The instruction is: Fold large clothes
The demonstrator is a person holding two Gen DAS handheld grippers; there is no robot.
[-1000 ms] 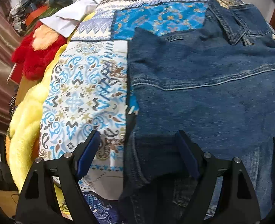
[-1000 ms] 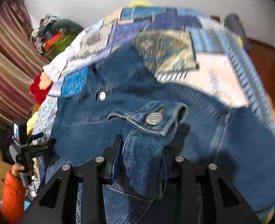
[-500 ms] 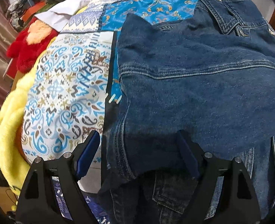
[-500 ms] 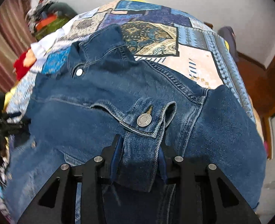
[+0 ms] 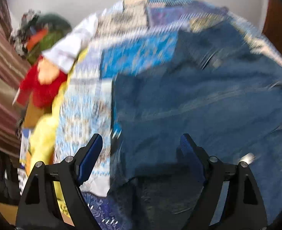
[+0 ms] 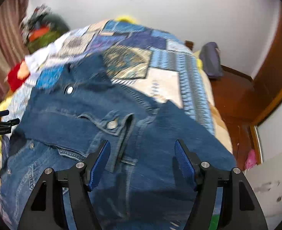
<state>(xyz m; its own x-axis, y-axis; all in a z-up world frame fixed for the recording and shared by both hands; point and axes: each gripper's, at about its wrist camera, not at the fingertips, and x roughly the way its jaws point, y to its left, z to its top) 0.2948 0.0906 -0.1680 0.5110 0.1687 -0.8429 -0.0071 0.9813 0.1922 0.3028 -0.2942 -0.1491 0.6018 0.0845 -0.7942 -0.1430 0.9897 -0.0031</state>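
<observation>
Both grippers look the same — the left gripper (image 5: 141, 149) and right gripper (image 6: 142, 153) have chunky black angular arms. Blue pads (image 6: 100, 161) inside, silver screw heads (image 6: 79, 165) on top.

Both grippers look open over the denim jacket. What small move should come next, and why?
Probably bring the right gripper down onto the sleeve cuff to fold the sleeve inward: its jaws stand open, holding nothing, and the cuff lies on the denim jacket just ahead. The left gripper is open too.
</observation>
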